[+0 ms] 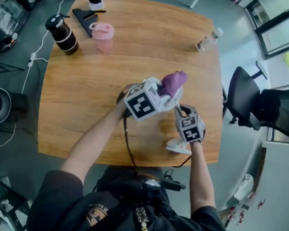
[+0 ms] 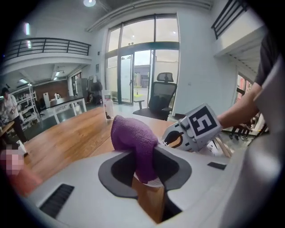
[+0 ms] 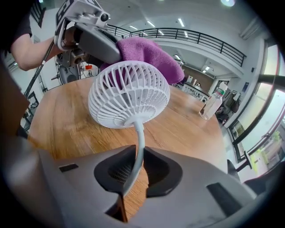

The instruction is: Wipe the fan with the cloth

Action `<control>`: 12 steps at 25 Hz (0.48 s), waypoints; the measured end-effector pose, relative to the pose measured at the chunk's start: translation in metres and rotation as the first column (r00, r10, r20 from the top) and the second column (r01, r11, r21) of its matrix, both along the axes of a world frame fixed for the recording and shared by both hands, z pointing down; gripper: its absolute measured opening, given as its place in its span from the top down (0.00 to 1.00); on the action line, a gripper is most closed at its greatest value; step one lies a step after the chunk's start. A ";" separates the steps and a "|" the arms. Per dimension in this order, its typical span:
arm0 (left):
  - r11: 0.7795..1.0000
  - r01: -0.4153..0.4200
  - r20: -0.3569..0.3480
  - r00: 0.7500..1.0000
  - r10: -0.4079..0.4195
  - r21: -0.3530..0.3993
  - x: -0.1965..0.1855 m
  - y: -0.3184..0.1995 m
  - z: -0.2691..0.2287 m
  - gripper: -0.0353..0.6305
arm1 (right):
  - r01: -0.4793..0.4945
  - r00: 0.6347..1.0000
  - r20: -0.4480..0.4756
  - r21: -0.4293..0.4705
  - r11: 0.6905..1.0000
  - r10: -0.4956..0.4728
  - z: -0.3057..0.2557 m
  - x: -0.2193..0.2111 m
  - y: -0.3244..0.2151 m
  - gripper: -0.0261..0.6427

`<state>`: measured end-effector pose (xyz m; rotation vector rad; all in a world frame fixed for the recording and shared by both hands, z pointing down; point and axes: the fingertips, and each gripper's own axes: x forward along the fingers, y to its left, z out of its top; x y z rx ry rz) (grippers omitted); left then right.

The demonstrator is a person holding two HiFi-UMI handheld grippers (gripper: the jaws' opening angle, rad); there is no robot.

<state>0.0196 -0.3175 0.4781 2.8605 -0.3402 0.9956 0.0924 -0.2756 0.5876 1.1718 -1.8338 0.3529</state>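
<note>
Wiping step in hand. Left gripper [image 2: 143, 176] clamped on purple cloth [image 2: 133, 138], which rests on fan [image 3: 129, 95] cage. Right gripper [image 3: 133, 171] pinches fan stem [image 3: 139, 147]. Next, probably: drag cloth across grille.

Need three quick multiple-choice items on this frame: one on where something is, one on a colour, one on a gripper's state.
1. Where is the cloth?
A. flat on the table
B. up at the fan's head
C. on the chair
2. The cloth's colour?
A. green
B. purple
C. white
3. The right gripper is:
A. open and empty
B. shut on a bottle
C. shut on the fan's stem
Answers: B, the left gripper holds it at the cage's top; B, purple in every view; C, its jaws pinch the thin white stem.
</note>
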 end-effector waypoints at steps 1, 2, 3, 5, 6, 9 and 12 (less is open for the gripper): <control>1.000 0.016 0.011 1.000 -0.016 -0.009 -0.004 -0.001 0.007 0.81 | 0.000 1.000 -0.003 0.002 1.000 0.000 0.000 0.000 0.000 0.86; 0.999 0.030 0.028 0.999 -0.029 -0.019 -0.008 -0.001 0.017 0.81 | 0.000 1.000 -0.005 0.003 1.000 0.000 0.000 0.000 0.000 0.86; 0.999 0.043 0.048 0.998 -0.041 -0.030 -0.012 -0.001 0.027 0.81 | -0.002 1.000 -0.006 0.003 1.000 0.002 0.000 0.000 0.000 0.86; 0.996 0.073 0.079 0.995 -0.068 -0.061 -0.019 -0.003 0.048 0.81 | -0.003 1.000 -0.008 0.005 1.000 0.003 0.000 0.000 0.000 0.86; 0.993 0.087 0.089 0.993 -0.080 -0.078 -0.021 -0.004 0.057 0.81 | -0.002 1.000 -0.007 0.005 1.000 0.002 0.000 0.000 0.001 0.86; 0.991 0.106 0.149 0.984 -0.092 -0.084 -0.029 -0.006 0.084 0.81 | -0.002 1.000 -0.008 0.002 1.000 0.002 0.002 -0.001 0.002 0.86; 0.989 0.117 0.203 0.974 -0.098 -0.088 -0.040 -0.002 0.105 0.81 | -0.001 1.000 -0.007 0.001 1.000 0.001 0.003 0.000 0.002 0.86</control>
